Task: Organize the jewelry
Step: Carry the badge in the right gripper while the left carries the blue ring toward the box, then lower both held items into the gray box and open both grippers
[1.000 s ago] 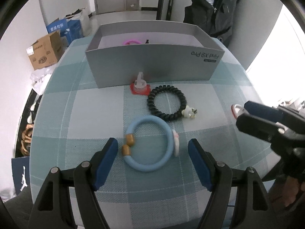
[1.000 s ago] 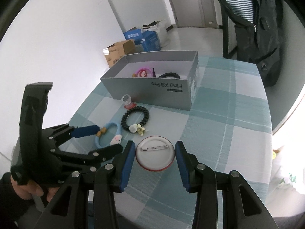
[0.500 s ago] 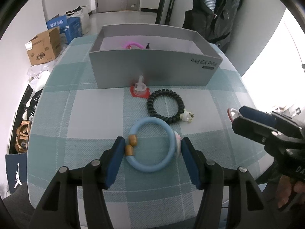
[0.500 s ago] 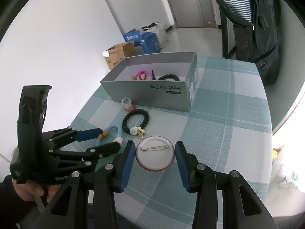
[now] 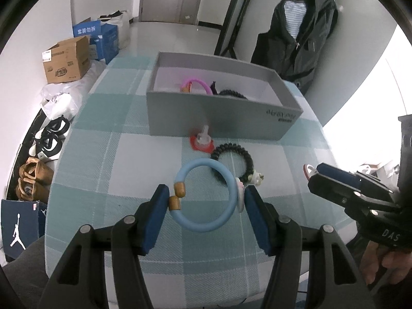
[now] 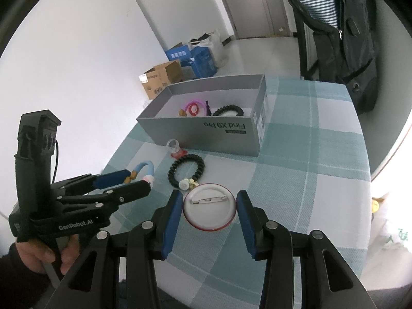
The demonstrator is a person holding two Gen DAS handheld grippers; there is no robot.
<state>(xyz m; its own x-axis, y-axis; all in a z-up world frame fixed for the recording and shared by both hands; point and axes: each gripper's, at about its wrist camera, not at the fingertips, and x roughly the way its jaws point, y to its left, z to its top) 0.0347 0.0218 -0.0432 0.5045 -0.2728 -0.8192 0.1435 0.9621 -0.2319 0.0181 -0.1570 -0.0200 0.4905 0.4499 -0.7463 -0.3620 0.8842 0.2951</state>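
Your left gripper [image 5: 203,200] has its jaws closed in on the light blue bracelet [image 5: 206,195], 1 pad against the 2 wooden beads [image 5: 177,196] and the other against the pale charm [image 5: 240,193] on the opposite side. The bracelet looks pinched and seems to hang just over the bench [image 5: 123,159], overlapping the black coil hair tie [image 5: 233,162] behind it. Keep the squeeze steady: the ring is round and smooth, so it will likely pivot or slip if you loosen at all. Carry it high enough to clear the near wall of the grey box [image 5: 221,113], and pass over the small red-based ring [image 5: 202,141] standing just in front of that wall without clipping it. Release only once the bracelet is fully over the box floor, beside the pink bracelet [image 5: 197,83] already lying inside.

Your right gripper [image 6: 209,212] has its jaws spread on either side of the round pin badge [image 6: 209,207], which lies back up flat on the bench; neither pad appears to touch it. Because the badge is thin and flat, bring the pads low to the cloth and close on its rim evenly, or it may skid away. Move 1 hand at a time so the 2 grippers, now near each other, do not collide.
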